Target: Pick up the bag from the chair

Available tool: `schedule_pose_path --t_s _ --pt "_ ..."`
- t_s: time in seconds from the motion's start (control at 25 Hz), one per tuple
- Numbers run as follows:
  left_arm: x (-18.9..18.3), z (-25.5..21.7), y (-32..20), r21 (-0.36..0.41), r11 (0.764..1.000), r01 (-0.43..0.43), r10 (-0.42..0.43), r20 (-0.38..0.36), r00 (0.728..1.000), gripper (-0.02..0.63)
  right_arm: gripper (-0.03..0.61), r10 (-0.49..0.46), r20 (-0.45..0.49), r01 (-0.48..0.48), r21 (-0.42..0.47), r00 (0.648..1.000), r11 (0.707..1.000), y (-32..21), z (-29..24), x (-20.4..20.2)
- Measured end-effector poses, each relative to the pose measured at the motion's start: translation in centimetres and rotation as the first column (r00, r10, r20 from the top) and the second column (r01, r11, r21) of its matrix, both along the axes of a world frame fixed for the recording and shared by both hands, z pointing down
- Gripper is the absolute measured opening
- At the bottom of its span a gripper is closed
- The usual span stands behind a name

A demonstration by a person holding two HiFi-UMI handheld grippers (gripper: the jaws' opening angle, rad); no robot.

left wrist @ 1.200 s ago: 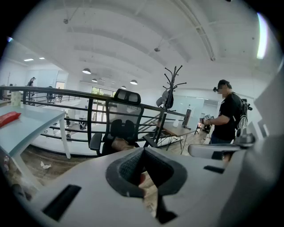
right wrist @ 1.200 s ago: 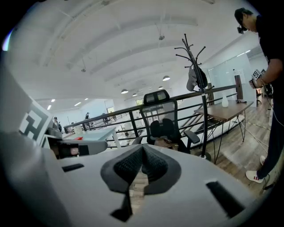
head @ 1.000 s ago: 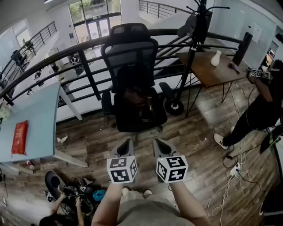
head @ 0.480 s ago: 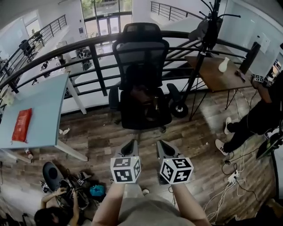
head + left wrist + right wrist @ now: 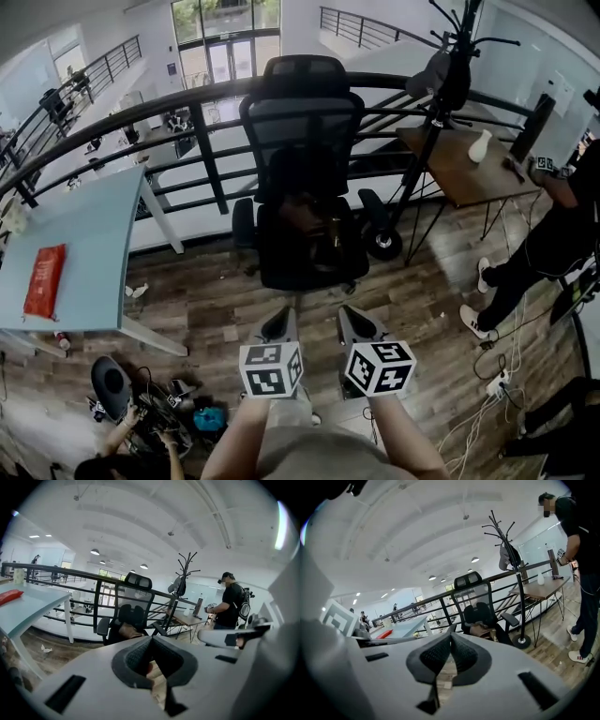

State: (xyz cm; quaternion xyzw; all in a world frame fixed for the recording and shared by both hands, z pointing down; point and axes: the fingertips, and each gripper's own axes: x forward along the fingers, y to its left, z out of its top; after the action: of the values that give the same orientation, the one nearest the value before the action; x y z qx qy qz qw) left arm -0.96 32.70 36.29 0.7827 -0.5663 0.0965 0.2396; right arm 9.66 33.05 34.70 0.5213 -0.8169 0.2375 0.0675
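Far left: pale blue counter with a red packet on it. Not part of the task.

Left tongs: held low in front of the body, pointing at the chair. In the left gripper view the pads are pressed together at the tips with nothing between them.

Centre: black mesh office chair against the railing. The brown bag lies on the seat, leaning toward the backrest. It is well apart from both tongs, with bare wood floor between. Strap or handle not resolved in any view.

Right tongs: level with the left, just beside it. Pads also pressed together, empty.

Right: coat stand, wooden counter with a white vase, and a person in black standing near. None lies in the line to the chair.

Step in hand (judgement): approach, nothing grasped yet.

How to do it well:
- Close in square to the seat front, between the armrests.
- Spread the tongs before reaching the bag, not at contact.
- The bag looks soft. Look for a handle or top edge once close and pinch that rather than the body.
- Use the second tongs to support it if it sags.
- The chair is on casters, so lift upward and avoid pushing into the seat.
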Motion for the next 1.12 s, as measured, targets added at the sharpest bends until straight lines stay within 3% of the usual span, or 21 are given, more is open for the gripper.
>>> schedule_pose_path --t_s 0.56,1.12 --pt "-2.8 0.6 -13.6 -0.016 1.0 -0.019 0.019 -0.018 1.0 0.002 0.0 -0.007 -0.03 0.008 0.032 1.0 0.999 -14.2 -1.5 -3.1" --pt "-6.8 1.9 -24.7 -0.026 0.997 -0.072 0.071 -0.011 0.997 0.002 0.0 0.065 -0.029 -0.064 0.039 0.997 0.997 -25.3 -0.4 -6.1"
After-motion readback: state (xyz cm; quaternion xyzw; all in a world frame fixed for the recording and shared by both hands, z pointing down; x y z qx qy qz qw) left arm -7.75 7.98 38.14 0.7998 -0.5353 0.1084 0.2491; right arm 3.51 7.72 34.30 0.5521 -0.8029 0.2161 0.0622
